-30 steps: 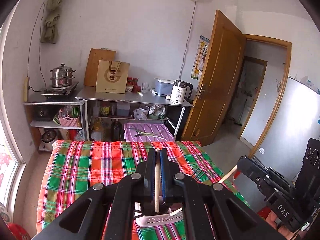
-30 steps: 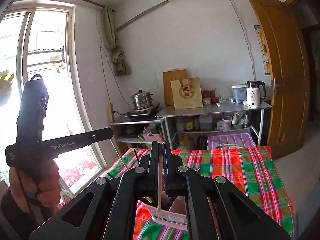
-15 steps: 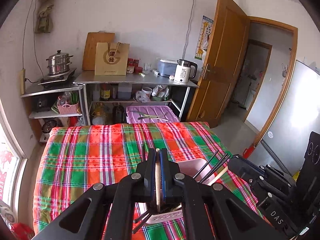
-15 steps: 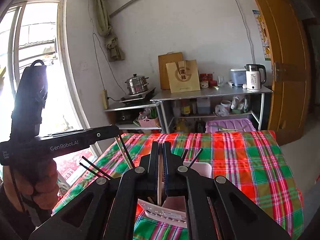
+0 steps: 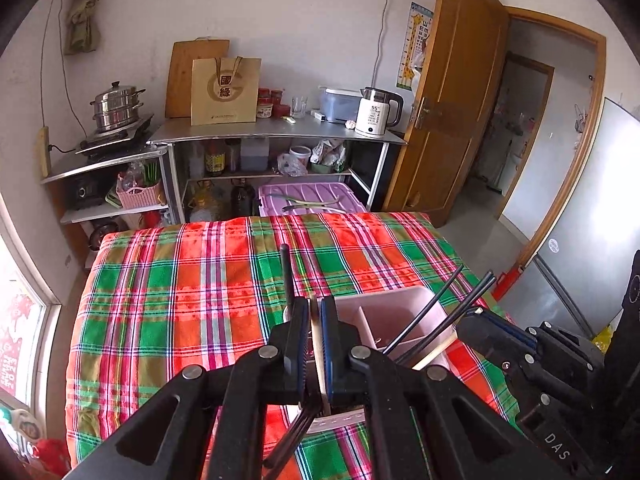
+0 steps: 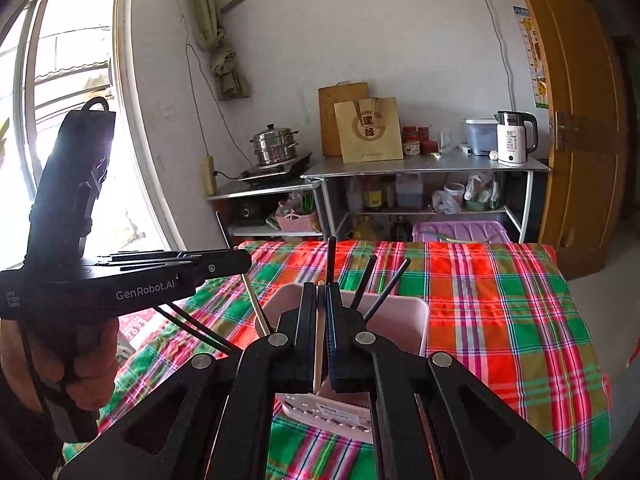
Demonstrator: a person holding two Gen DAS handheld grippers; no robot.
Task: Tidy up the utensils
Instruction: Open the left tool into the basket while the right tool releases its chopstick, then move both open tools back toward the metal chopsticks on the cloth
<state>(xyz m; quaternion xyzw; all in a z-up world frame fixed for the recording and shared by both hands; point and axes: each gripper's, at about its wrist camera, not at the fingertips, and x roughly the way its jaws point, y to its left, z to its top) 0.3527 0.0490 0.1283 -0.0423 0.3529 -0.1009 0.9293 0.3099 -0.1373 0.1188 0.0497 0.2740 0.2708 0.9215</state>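
The left gripper has its jaws closed on 1 pale wooden chopstick, which runs along the narrow gap between the 2 fingers. The right gripper likewise has its jaws clamped on a second pale wooden chopstick, whose lower end points down into the pink utensil holder.

In the left wrist view, the pink utensil holder sits at 5 o'clock on the plaid tablecloth, just beyond the left gripper's fingertips. An inner wall divides it into compartments. Black chopsticks lean out of it toward 2 o'clock, and 1 black chopstick stands almost upright at 12 o'clock from the jaws. More dark sticks show below the left gripper at 6 o'clock; which compartment they occupy cannot be told. The right gripper enters from 4 o'clock, close beside the holder.

In the right wrist view, the left gripper reaches in from 9 o'clock, held by the person's hand, with its chopstick slanting down into the holder's left side. Black chopsticks fan upward from the holder.

Beyond the worktop, at 12 o'clock, a steel shelf carries a white kettle and a paper bag.
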